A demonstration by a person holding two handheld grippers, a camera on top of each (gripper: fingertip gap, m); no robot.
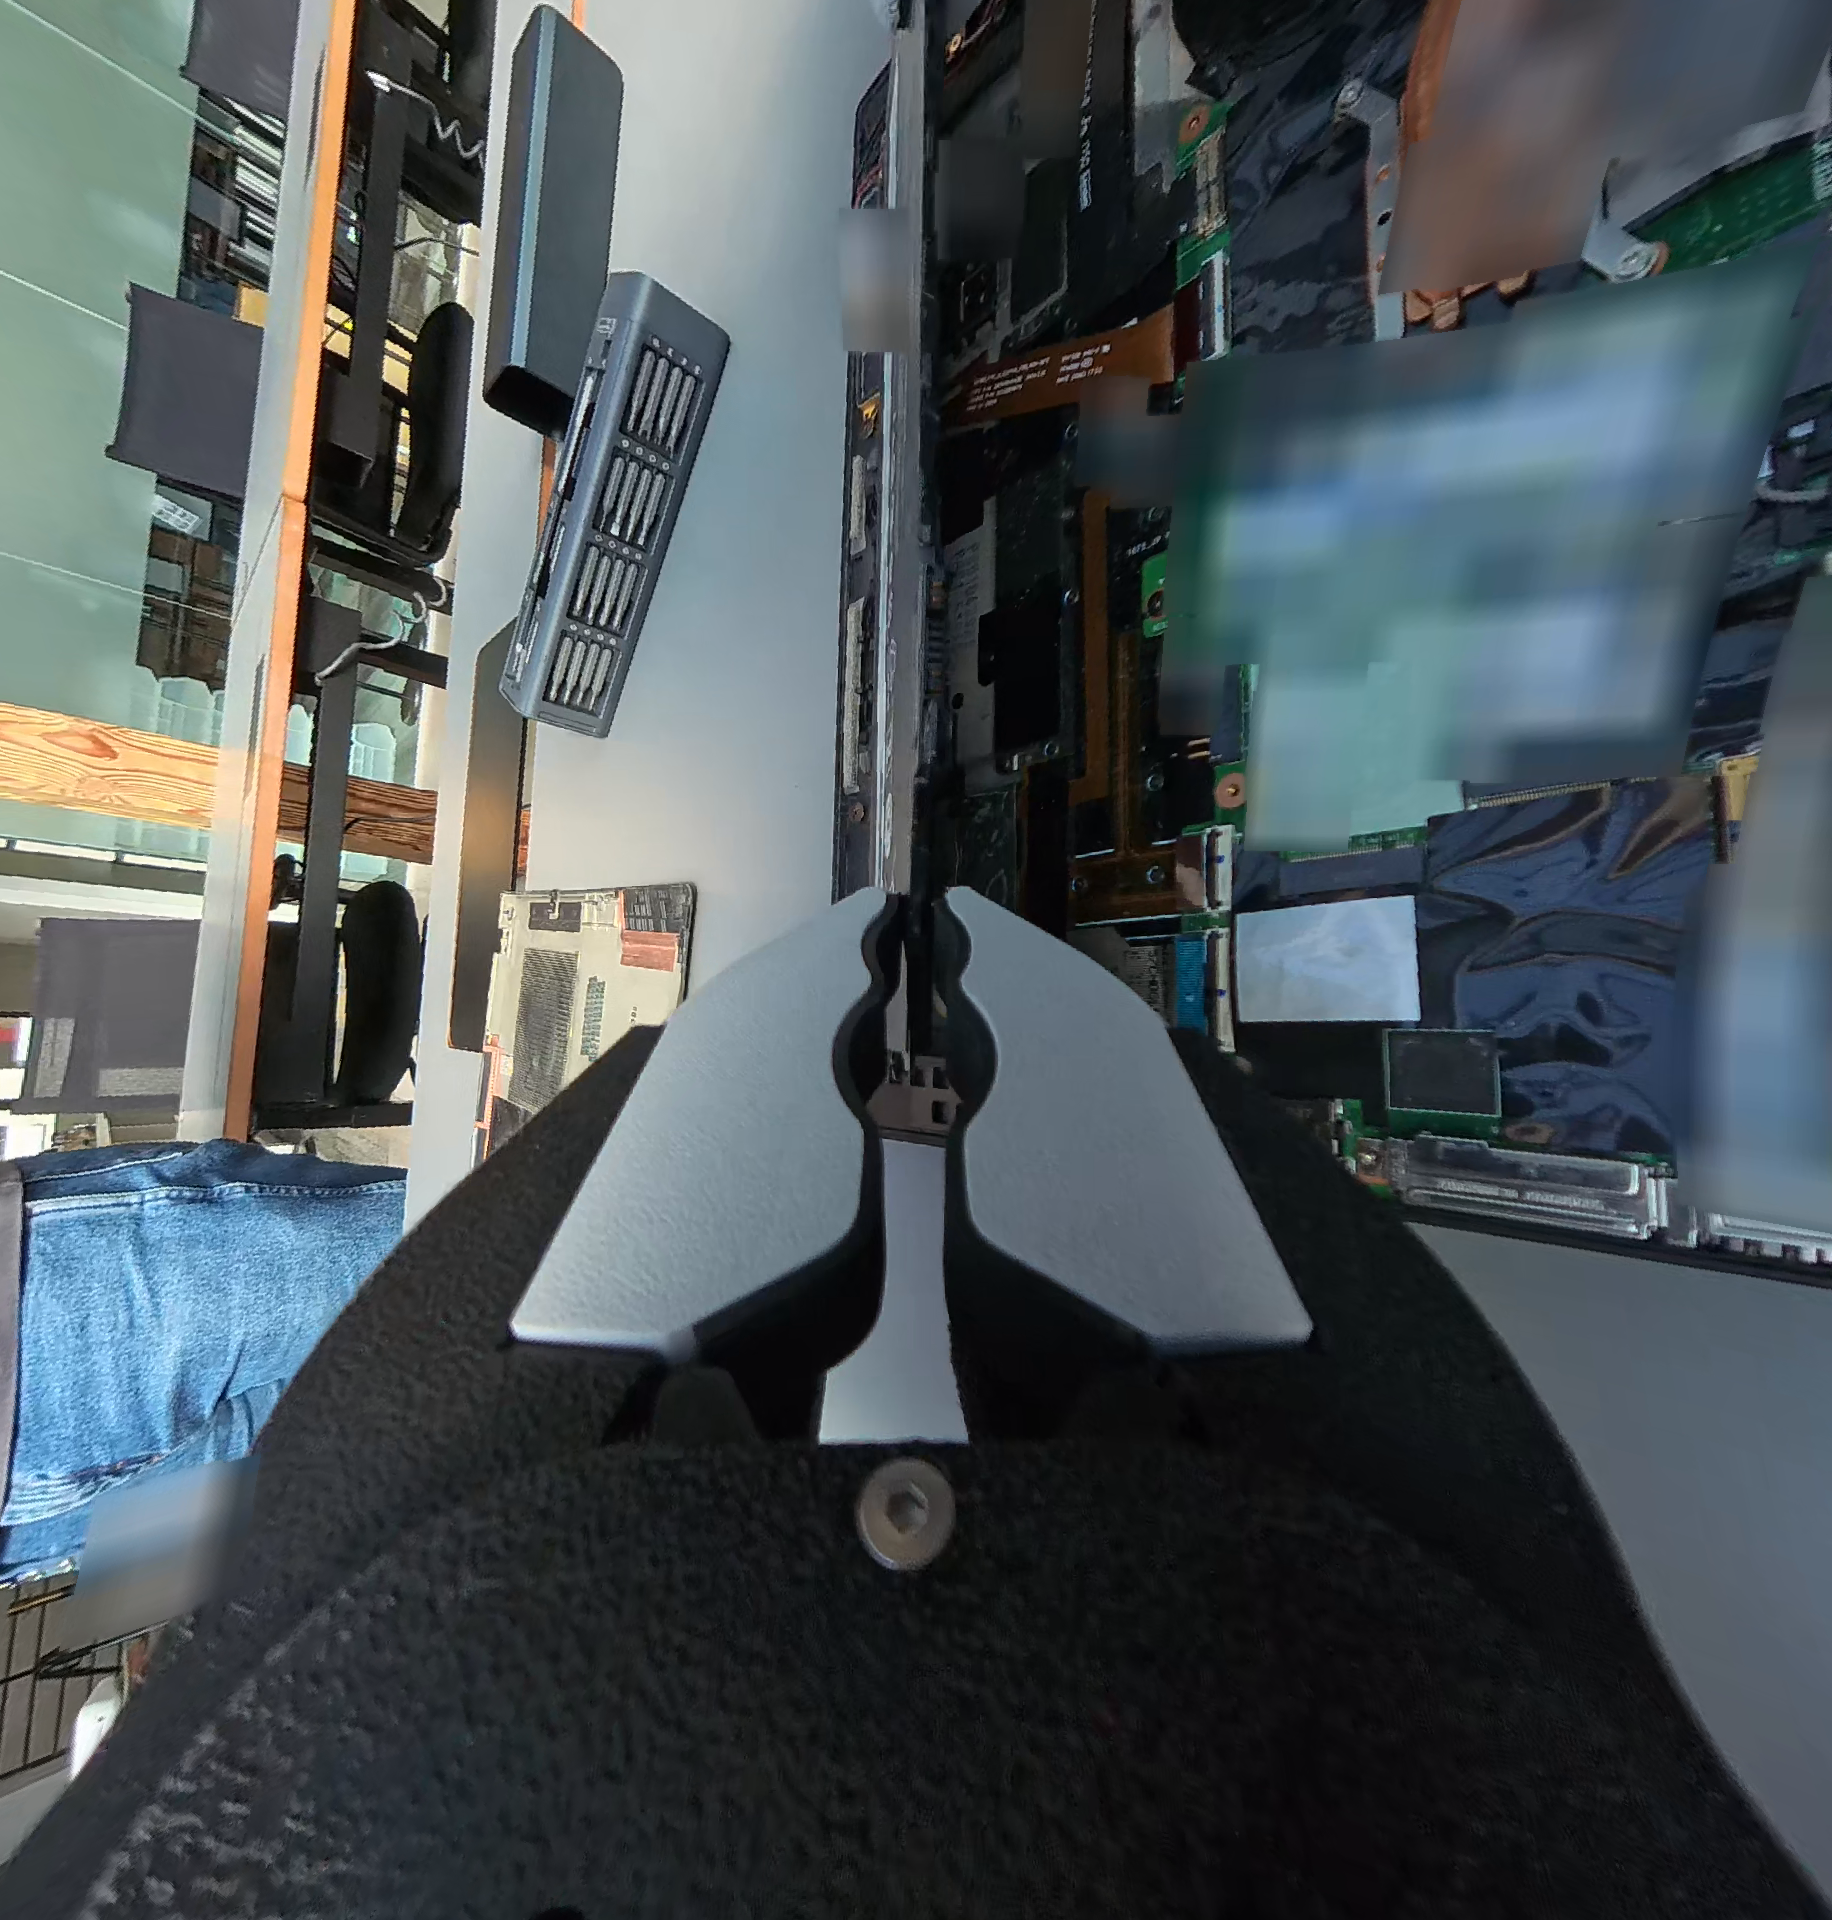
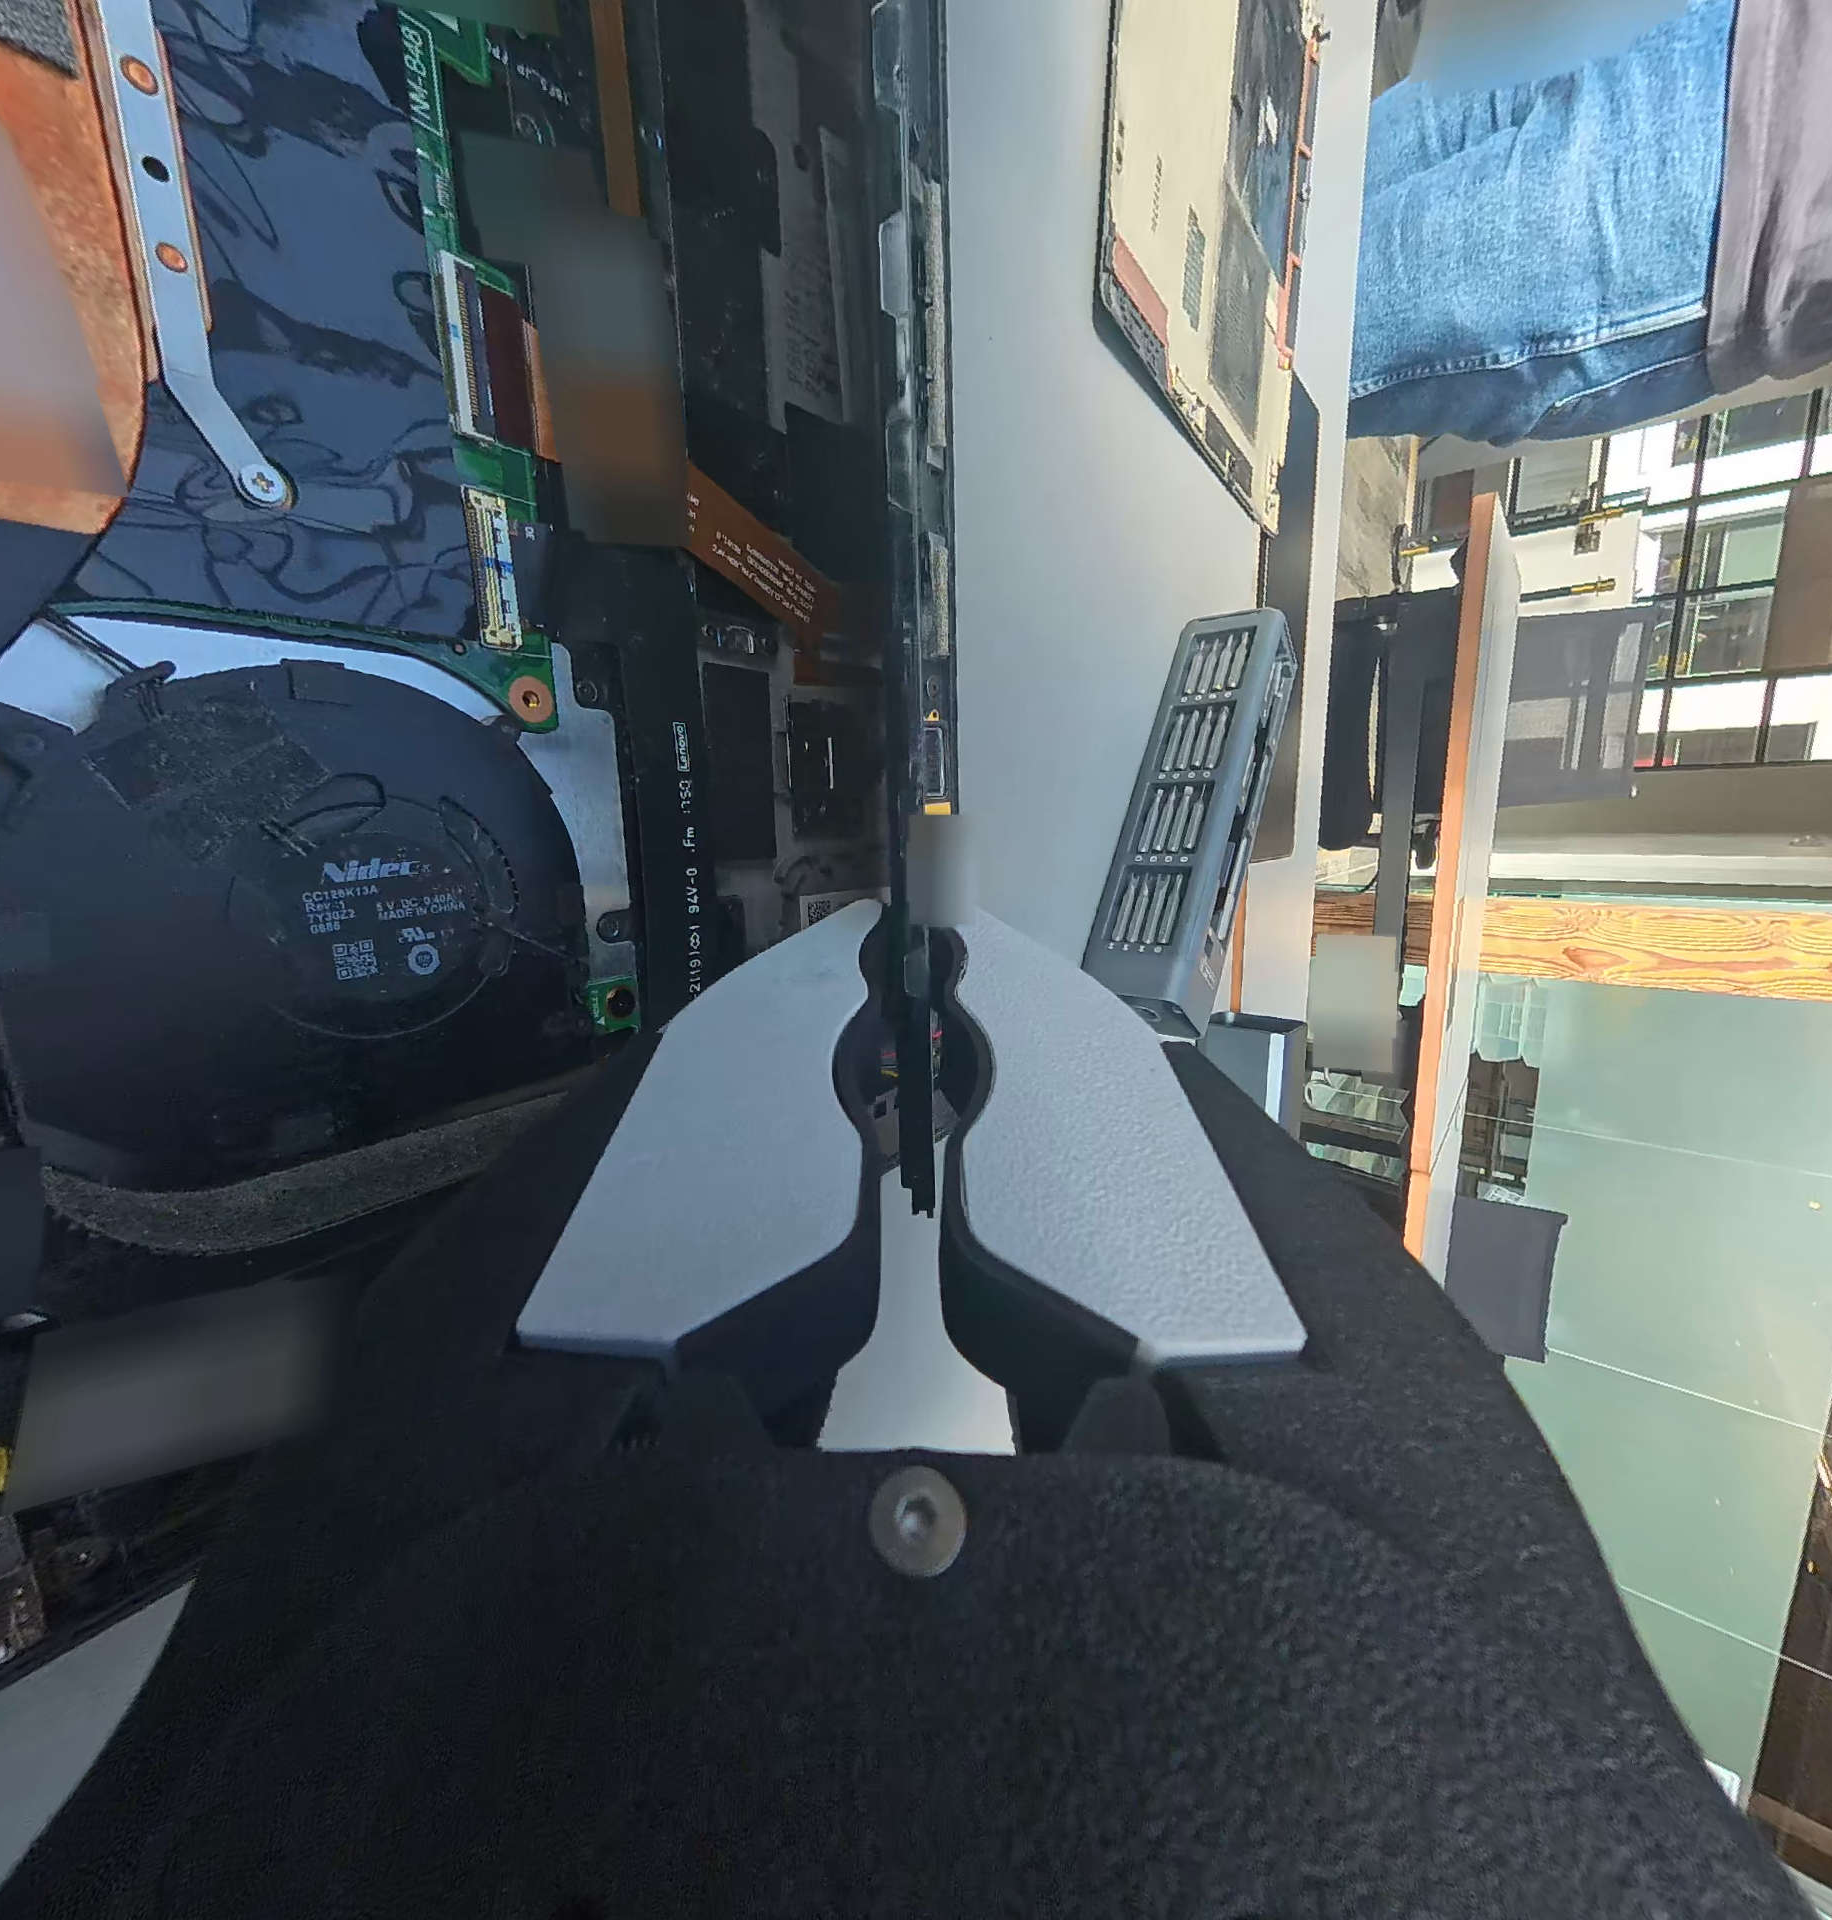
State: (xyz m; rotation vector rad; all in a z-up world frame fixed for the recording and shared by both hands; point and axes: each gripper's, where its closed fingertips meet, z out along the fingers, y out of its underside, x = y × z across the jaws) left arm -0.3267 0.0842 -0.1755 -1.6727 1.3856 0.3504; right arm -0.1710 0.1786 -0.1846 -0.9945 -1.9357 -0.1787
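Observation:
An opened laptop base lies on a white table, its circuit boards and flat cables (image 1: 1109, 665) bare. My left gripper (image 1: 917, 906) is shut on the thin black side edge of the laptop base (image 1: 896, 582), which runs out from between its grey fingers (image 1: 777, 1122). My right gripper (image 2: 922, 920) is shut on the same black edge (image 2: 917, 436) from the other end. In the right wrist view the round black cooling fan (image 2: 268, 883) and a copper heat pipe (image 2: 70, 260) lie just left of the fingers (image 2: 746, 1132).
A grey tray of screwdriver bits (image 1: 621, 509) (image 2: 1182, 790) and its grey sleeve (image 1: 548, 208) lie on the white table (image 1: 766, 520). The removed laptop bottom cover (image 1: 590, 987) (image 2: 1203, 239) lies near the table edge. A person in blue jeans (image 1: 164, 1330) (image 2: 1535, 229) stands beside the table. There is about 20 centimeters between the tips of the two grippers.

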